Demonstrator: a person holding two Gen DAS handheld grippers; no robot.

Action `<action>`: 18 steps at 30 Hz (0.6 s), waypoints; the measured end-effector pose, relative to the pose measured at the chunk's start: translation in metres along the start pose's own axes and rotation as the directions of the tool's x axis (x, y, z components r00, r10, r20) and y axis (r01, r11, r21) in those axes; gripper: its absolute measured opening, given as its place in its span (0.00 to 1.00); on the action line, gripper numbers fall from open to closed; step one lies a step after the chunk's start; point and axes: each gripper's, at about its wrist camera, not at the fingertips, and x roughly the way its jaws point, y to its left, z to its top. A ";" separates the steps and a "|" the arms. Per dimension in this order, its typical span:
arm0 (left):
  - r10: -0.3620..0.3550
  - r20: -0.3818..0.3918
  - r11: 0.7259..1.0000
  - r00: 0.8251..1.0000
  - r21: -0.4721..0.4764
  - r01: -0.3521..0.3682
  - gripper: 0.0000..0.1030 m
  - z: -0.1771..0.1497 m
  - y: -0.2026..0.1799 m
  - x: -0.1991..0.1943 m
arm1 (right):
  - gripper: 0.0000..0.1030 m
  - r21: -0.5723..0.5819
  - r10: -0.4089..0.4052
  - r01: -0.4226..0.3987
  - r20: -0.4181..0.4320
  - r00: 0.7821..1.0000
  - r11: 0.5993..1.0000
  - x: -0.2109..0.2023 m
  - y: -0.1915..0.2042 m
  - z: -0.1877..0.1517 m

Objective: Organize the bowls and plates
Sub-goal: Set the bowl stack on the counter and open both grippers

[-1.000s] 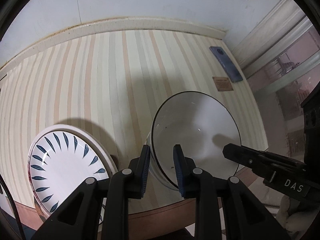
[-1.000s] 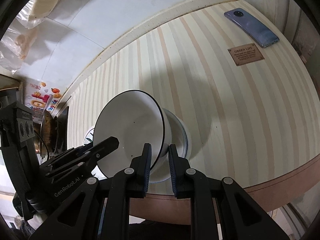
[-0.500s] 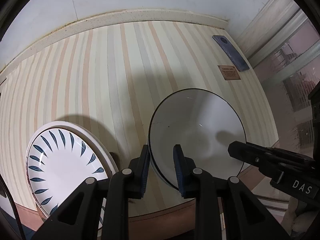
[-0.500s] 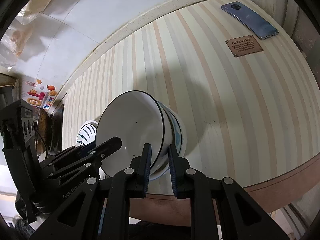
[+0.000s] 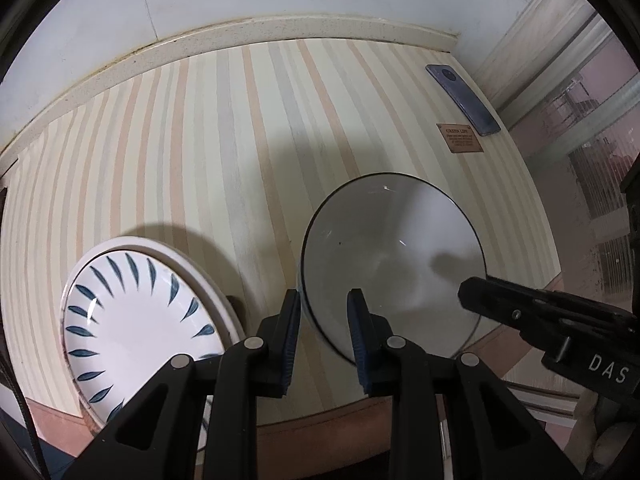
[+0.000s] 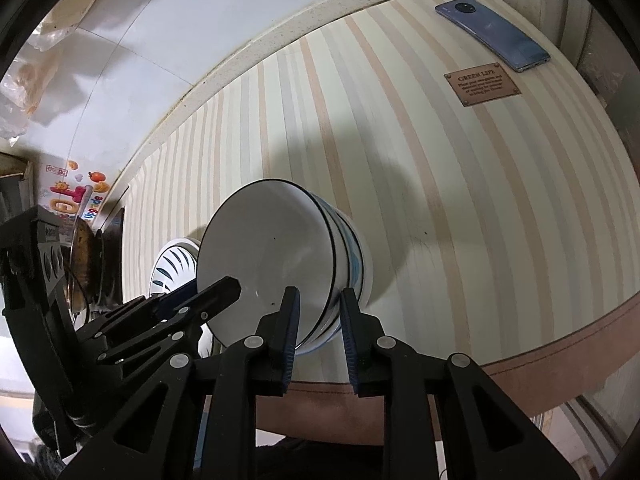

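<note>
Since a second ago, both grippers have been lowering the white bowl (image 6: 268,260) into the bowl beneath (image 6: 354,260) on the striped tabletop (image 5: 200,152). Left gripper (image 5: 324,322) and right gripper (image 6: 318,318) are each gripping its rim between their fingers. Beside them is sitting a leaf-patterned plate (image 5: 136,320).

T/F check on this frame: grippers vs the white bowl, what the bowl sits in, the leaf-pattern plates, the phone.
1. Both grippers straddle the rim of the white bowl. True: left gripper and right gripper each have a finger inside it.
2. The white bowl sits alone on the table. False: it nests in another bowl.
3. The leaf-pattern plates lie left of the bowls. True.
4. The phone lies inside the bowl. False: it lies on the table, near the plaque.
</note>
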 end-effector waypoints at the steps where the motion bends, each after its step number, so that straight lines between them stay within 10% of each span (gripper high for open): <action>1: 0.010 0.004 1.000 1.000 0.002 -0.010 0.21 0.000 0.000 -0.005 | 0.34 -0.007 -0.013 0.013 0.008 1.000 1.000 -0.004 0.003 0.000; 13: -0.018 0.060 0.999 0.998 0.031 0.016 0.33 -0.020 0.005 -0.064 | 0.84 -0.062 -0.099 0.105 0.089 0.991 0.993 -0.060 0.026 -0.033; 14: -0.025 0.061 0.999 0.998 0.031 0.023 0.37 -0.021 0.005 -0.068 | 0.87 -0.070 -0.104 0.111 0.091 0.990 0.991 -0.065 0.028 -0.036; 16: -0.037 0.068 0.999 0.997 0.033 0.034 0.77 -0.023 0.006 -0.076 | 0.88 -0.081 -0.116 0.123 0.088 0.989 0.989 -0.071 0.032 -0.041; 18: -0.048 0.087 0.998 0.995 0.036 0.045 0.82 -0.024 0.007 -0.085 | 0.89 -0.096 -0.126 0.135 0.098 0.987 0.986 -0.079 0.036 -0.047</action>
